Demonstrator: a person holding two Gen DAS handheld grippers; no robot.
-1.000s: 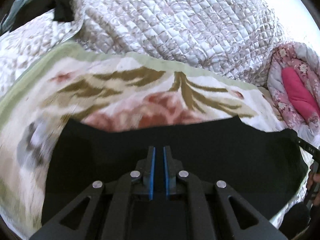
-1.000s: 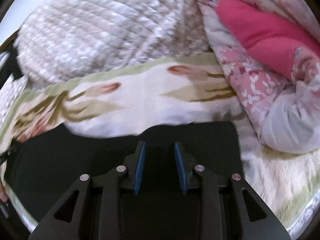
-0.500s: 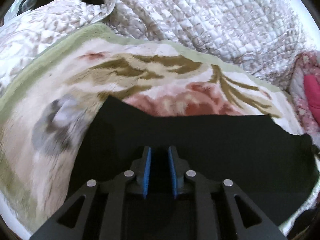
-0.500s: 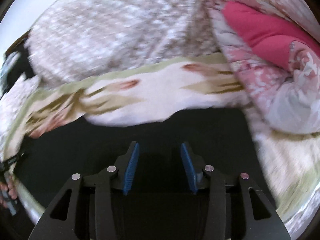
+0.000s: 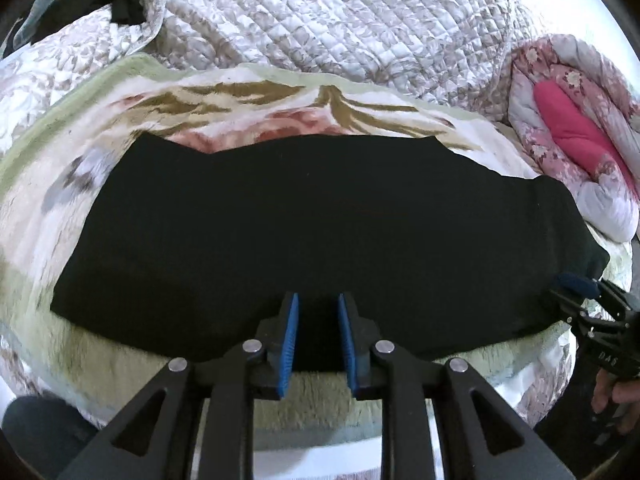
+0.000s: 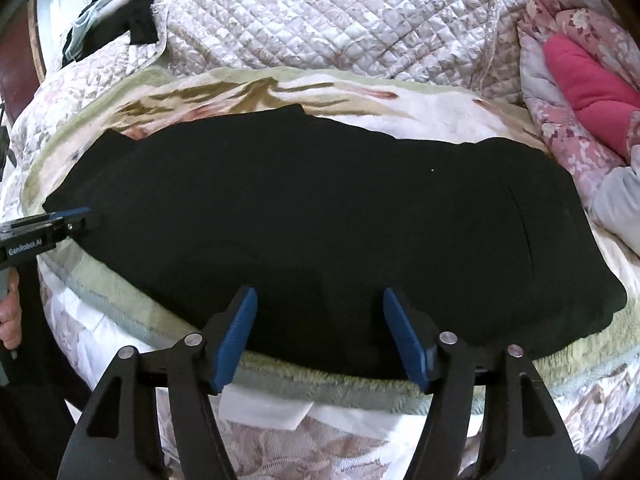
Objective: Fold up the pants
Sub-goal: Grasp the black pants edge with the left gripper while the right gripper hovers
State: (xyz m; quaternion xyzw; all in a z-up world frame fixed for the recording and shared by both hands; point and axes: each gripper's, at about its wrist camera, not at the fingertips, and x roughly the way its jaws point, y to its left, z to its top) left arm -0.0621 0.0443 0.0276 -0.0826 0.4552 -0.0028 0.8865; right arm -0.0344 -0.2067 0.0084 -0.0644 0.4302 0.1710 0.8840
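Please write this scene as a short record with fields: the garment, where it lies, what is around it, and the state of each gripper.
garment: black pants, lying flat as a long band
surface: floral blanket on a bed
behind: quilted bedspread
right side: pink quilt, rolled up
left gripper: jaws a little apart, over the near edge of the pants, no cloth pinched
right gripper: jaws opening, wide apart, over the near edge of the pants, nothing held

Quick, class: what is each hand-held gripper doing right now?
Left hand-held gripper: slightly open, holding nothing, over the black pants.
Right hand-held gripper: jaws opening wide, holding nothing.
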